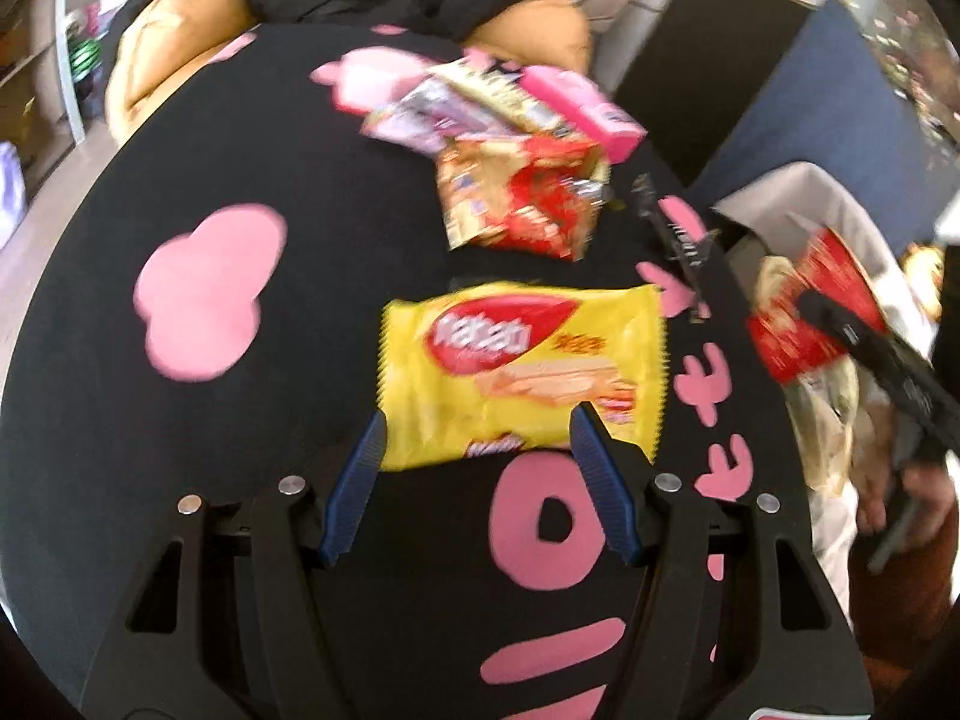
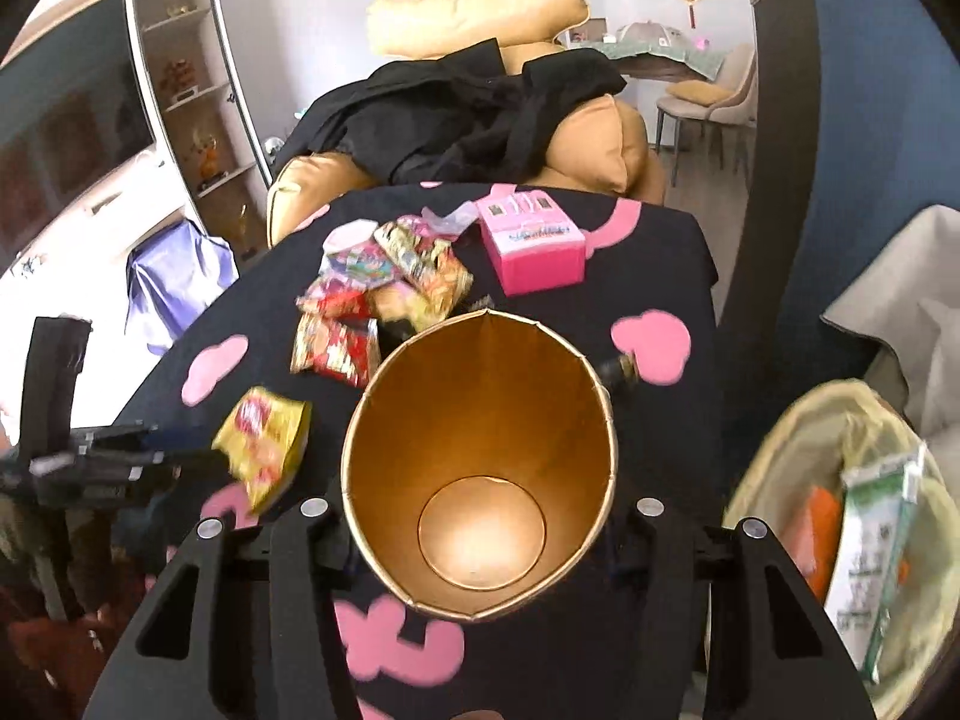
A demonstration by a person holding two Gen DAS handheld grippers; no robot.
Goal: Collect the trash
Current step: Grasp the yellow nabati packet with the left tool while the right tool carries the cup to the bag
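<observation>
The room is seen as a living space: a tan sofa (image 2: 480, 18) draped with black clothing (image 2: 456, 120), shelving at the left, and dining chairs at the far right. A worktop covered by a black cloth with pink shapes (image 1: 210, 294) carries the trash.

Beside the worktop a lined trash bin (image 2: 774, 468) is seen, already holding a green-and-white carton (image 2: 876, 546).

A gold-lined paper cup (image 2: 480, 468) is held by the right gripper (image 2: 480, 540), its fingers hidden behind the cup walls and pressed against them. It could be crushed or slip out if grip pressure is misjudged, and being tilted over the worktop it might miss the bin if released too soon.

A pink box (image 2: 534, 246) and a heap of snack wrappers (image 2: 384, 294) are left near the far edge.

The yellow KitKat wrapper (image 1: 522, 372) lies between the spread fingers of the left gripper (image 1: 474, 438), not yet clamped. Being thin and flat, it could be pushed along the cloth rather than caught, or the cloth itself could be pinched and dragged.
</observation>
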